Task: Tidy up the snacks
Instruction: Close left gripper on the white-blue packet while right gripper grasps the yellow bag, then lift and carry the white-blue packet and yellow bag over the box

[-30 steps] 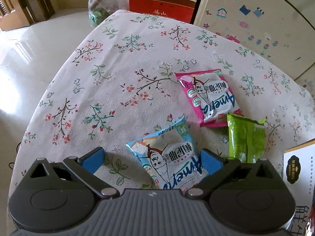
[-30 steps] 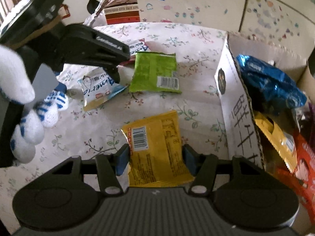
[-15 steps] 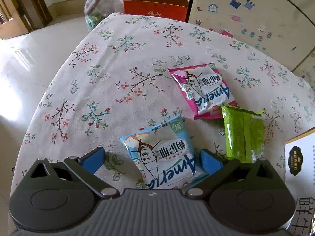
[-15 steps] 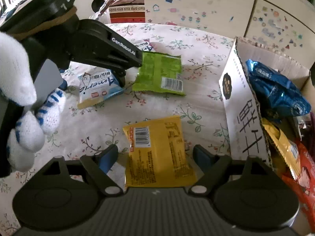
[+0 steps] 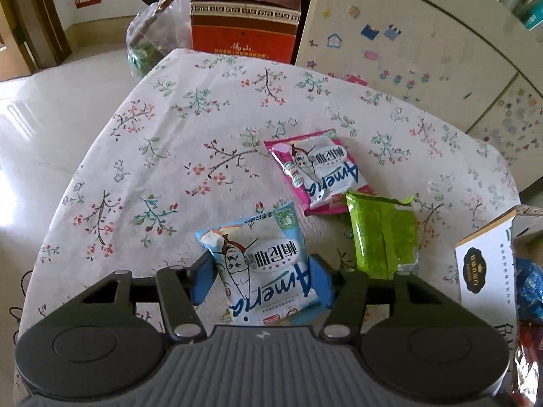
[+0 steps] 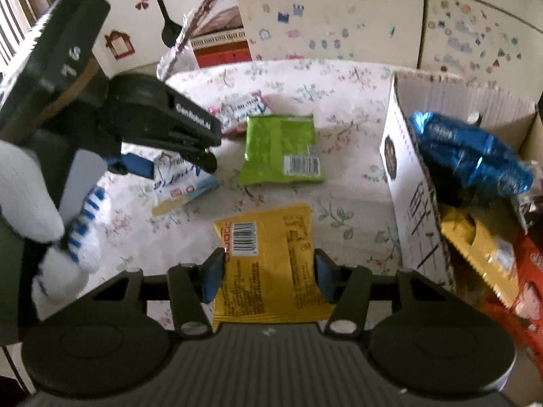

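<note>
Both tools had just closed — the left tool (image 5: 260, 283) on the blue packet (image 5: 261, 268), the right tool (image 6: 268, 276) on the yellow packet (image 6: 271, 264) — both seemingly ready for the near-right box (image 6: 407, 183).

Daylight floods my left wrist view; the floor (image 5: 30, 129) at left glares almost white. My right wrist view is softer, smeared with motion blur, worst on the blue bag (image 6: 471, 159) and the barcodes. Both fisheye views bend the cabinet (image 5: 424, 44) lines near the edges. Shadows stay faint.
</note>
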Demonstrator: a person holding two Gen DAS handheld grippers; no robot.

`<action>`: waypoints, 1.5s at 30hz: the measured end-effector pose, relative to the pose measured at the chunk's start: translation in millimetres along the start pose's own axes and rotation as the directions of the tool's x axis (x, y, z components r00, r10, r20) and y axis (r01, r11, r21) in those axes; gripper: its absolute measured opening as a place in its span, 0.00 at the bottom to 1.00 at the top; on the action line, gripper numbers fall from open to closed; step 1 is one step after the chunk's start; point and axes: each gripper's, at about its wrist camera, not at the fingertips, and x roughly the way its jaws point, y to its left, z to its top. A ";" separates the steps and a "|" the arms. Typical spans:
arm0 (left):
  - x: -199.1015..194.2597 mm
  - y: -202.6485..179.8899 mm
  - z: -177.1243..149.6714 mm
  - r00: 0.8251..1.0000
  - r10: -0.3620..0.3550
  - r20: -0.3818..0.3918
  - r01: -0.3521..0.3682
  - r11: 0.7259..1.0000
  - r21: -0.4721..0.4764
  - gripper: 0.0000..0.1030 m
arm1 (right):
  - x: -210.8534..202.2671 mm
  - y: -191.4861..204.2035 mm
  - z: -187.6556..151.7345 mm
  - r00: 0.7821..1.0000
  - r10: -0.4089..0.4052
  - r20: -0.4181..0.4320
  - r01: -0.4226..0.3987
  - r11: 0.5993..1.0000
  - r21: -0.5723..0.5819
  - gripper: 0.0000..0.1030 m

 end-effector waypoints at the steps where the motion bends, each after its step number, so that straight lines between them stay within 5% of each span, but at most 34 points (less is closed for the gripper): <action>1: -2.0 0.9 0.4 1.000 -0.002 0.005 0.002 1.000 -0.003 0.62 | -1.7 -0.6 0.9 1.000 0.006 0.004 -0.006 1.000 0.006 0.54; 17: -50.3 -3.0 6.5 0.992 -0.042 0.118 0.045 0.999 -0.026 0.62 | -41.8 -12.6 16.8 0.993 0.052 0.107 -0.060 0.996 0.069 0.54; 45: -111.5 -71.8 -3.1 0.953 -0.180 0.243 0.158 0.982 0.108 0.62 | -130.7 -76.8 43.9 0.944 -0.040 0.326 -0.039 0.972 0.231 0.54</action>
